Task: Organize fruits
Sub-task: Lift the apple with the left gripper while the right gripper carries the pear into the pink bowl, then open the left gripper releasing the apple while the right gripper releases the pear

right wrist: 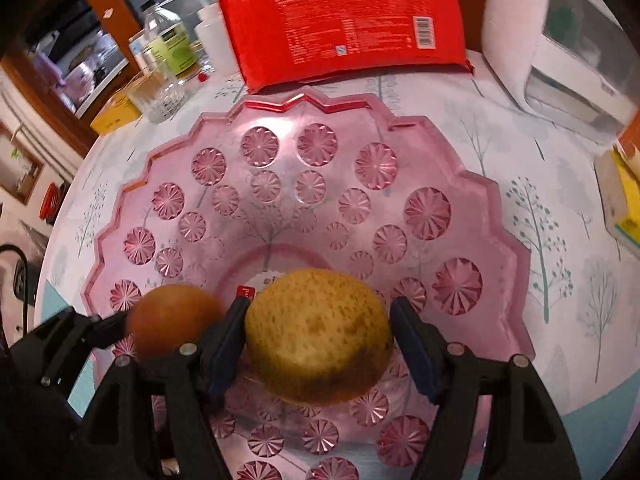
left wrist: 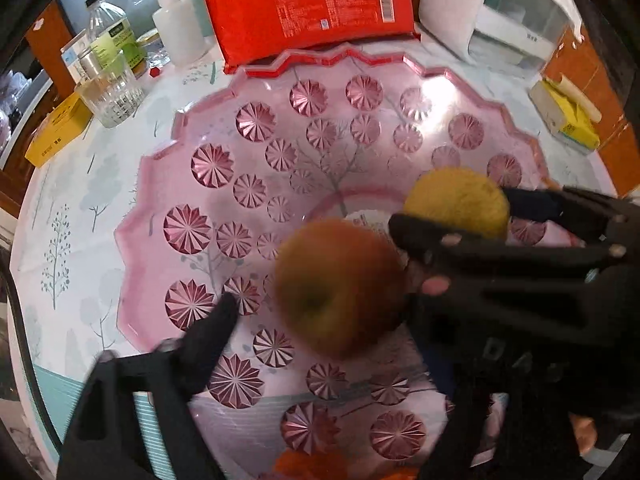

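Observation:
A pink see-through scalloped bowl fills both views on the tree-print tablecloth. In the left wrist view a blurred red-green apple is over the bowl's bottom, between the fingers of my left gripper. The left finger stands clear of it, so this gripper is open. My right gripper is shut on a yellow speckled fruit, low over the bowl's middle, with a pad against each side. The apple lies just left of it.
A red packet leans behind the bowl. Bottles and a cut glass stand at the back left with a yellow box. A white bag and clear container sit at the back right. Something orange shows at the bowl's near edge.

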Action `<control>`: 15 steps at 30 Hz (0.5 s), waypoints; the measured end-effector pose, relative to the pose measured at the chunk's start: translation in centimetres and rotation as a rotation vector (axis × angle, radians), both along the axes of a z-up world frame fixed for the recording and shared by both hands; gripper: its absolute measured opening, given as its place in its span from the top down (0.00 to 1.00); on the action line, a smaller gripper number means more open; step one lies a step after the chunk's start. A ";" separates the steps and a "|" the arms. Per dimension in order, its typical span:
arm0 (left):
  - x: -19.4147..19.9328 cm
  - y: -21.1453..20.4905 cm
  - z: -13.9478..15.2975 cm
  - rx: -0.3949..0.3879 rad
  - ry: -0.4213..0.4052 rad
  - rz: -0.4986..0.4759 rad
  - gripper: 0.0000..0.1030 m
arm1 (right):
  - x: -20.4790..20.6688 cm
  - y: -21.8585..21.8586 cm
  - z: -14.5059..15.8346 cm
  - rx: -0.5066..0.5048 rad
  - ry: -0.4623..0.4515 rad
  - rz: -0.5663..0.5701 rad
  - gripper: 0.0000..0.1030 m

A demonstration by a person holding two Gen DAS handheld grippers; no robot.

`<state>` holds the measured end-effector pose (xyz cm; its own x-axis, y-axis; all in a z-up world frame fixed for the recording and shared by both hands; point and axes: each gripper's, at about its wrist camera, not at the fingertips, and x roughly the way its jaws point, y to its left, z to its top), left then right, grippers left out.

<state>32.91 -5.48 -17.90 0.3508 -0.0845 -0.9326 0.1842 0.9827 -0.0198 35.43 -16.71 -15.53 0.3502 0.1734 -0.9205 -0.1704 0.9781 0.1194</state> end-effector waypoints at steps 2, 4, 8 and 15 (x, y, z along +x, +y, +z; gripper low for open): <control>-0.1 0.3 0.6 -0.006 -0.010 0.018 0.12 | -0.2 -0.2 0.3 0.005 -0.002 -0.003 0.29; -0.1 0.8 0.9 -0.010 -0.005 0.035 0.12 | -0.3 -0.6 0.6 0.061 0.019 0.004 0.29; -1.0 1.6 2.1 -0.026 -0.016 0.070 0.12 | -1.1 -0.7 1.8 0.070 -0.013 -0.001 0.29; -3.5 2.6 4.5 -0.033 -0.079 0.099 0.12 | -2.6 -1.5 4.3 0.080 -0.096 -0.048 0.29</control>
